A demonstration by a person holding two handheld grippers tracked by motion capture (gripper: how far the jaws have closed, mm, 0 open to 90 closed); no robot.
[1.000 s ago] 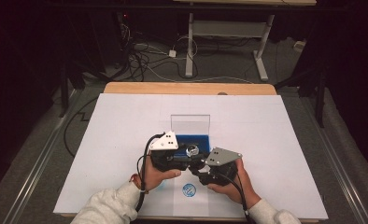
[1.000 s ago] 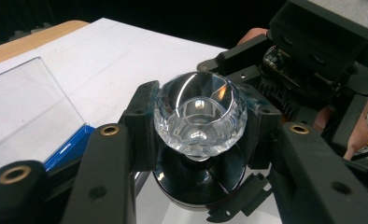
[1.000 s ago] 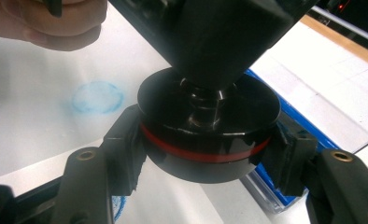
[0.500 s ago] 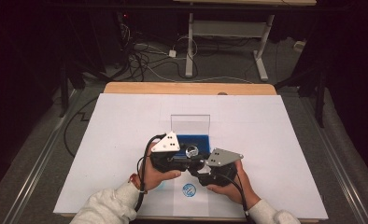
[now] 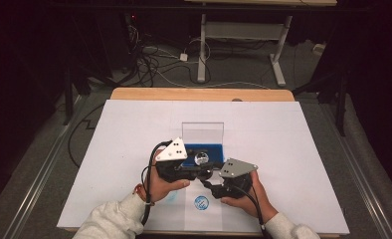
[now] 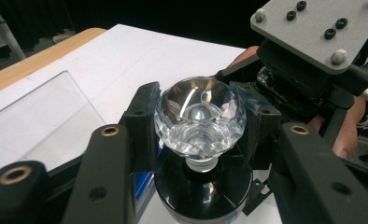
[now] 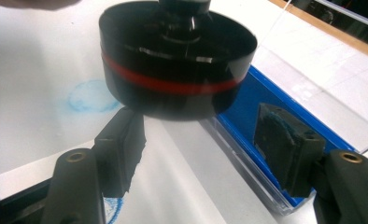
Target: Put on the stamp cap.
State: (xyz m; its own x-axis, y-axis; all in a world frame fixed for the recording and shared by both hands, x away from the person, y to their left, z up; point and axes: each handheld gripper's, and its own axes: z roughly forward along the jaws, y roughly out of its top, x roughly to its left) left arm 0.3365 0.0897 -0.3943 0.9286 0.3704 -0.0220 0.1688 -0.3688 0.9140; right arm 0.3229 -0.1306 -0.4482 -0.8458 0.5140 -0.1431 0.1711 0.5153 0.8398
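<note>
Between the pads of the left tongs (image 6: 198, 128) sits the glass knob (image 6: 201, 109) of a stamp, pinched on both sides across its faceted rim. The stamp's black base (image 6: 203, 191) hangs just under those pads, clear of the paper. Just below and short of that base, the right tongs (image 7: 203, 140) stand spread. Their jaws have just been opening, and neither pad (image 7: 121, 142) touches the red-banded base (image 7: 177, 79), so the left tongs alone carry the stamp. Beyond the right tongs' far pad lies the blue ink pad (image 7: 240, 116), and off their other side is a faint blue print (image 7: 91, 95) on the paper. Farther out, past both tongs, the pad's clear lid (image 5: 202, 132) stands upright on the white sheet (image 5: 293, 149). The step looks like carrying the stamp by its knob, probably to the ink or down to the paper. Faceted glass is slick, so the pinch should stay square across the widest part of the knob, without easing. The base should be kept level and lowered straight, without a sideways drag that would smear. The spread right tongs would do best to draw back from under the base, staying near enough to steady it if the knob starts to twist.
</note>
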